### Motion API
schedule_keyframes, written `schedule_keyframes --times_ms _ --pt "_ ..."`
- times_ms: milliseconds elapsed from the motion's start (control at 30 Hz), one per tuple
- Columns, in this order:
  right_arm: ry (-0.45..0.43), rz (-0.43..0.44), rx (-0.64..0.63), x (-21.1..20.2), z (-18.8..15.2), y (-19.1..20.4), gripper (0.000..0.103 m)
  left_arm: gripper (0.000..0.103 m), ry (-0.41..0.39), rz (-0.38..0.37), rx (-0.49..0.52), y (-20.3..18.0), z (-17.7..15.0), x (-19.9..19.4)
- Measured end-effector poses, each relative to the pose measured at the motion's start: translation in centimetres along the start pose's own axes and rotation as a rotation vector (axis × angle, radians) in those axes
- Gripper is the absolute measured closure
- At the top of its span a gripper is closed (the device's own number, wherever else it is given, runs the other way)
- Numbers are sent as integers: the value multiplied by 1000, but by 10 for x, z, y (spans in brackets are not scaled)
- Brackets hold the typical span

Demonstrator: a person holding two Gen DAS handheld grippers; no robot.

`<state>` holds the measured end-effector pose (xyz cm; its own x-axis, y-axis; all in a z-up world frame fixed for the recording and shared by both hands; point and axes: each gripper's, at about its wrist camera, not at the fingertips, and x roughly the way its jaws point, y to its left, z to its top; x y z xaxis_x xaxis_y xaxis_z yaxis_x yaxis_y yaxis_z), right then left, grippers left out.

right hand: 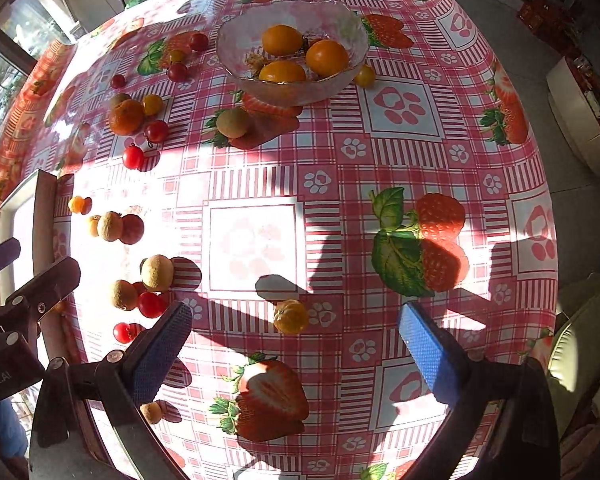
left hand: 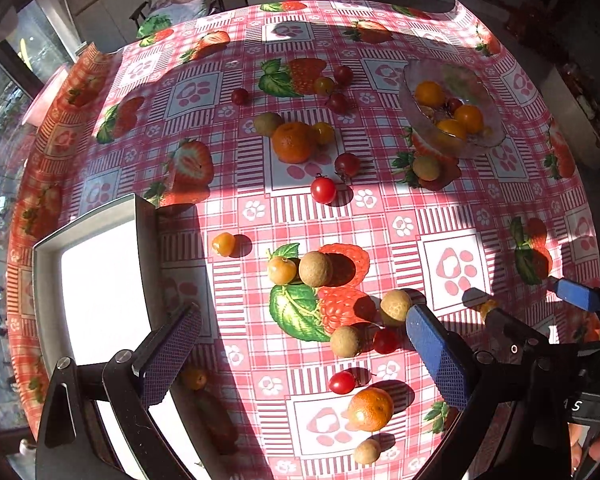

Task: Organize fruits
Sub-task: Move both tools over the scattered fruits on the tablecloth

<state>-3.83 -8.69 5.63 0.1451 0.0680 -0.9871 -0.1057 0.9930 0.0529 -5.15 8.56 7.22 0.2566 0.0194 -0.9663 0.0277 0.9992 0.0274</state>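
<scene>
Loose fruits lie on a red checked tablecloth. My left gripper (left hand: 304,352) is open and empty above brown longans (left hand: 315,269), cherry tomatoes (left hand: 342,382) and a mandarin (left hand: 370,409). My right gripper (right hand: 296,344) is open and empty, with a small yellow fruit (right hand: 291,316) lying just beyond its fingertips. A glass bowl (right hand: 340,16) at the far side holds three orange fruits (right hand: 326,57); it also shows in the left wrist view (left hand: 488,136). A white square tray (left hand: 48,280) lies at the left, empty.
More tomatoes, a large mandarin (left hand: 293,142) and a longan (right hand: 232,122) lie mid-table. A yellow fruit (right hand: 365,75) sits right of the bowl. The right gripper's blue pad (left hand: 576,294) shows at the left view's right edge. The table edge curves off right; chairs stand beyond.
</scene>
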Motion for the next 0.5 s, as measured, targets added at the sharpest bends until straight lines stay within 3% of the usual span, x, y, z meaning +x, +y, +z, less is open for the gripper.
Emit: schedule_keyframes --times_ms 133,500 --pt "14 1 0 -2 0 16 0 0 8 2 -2 12 -1 -6" --pt "29 -4 5 -12 5 2 0 0 33 21 -7 24 -11 -7"
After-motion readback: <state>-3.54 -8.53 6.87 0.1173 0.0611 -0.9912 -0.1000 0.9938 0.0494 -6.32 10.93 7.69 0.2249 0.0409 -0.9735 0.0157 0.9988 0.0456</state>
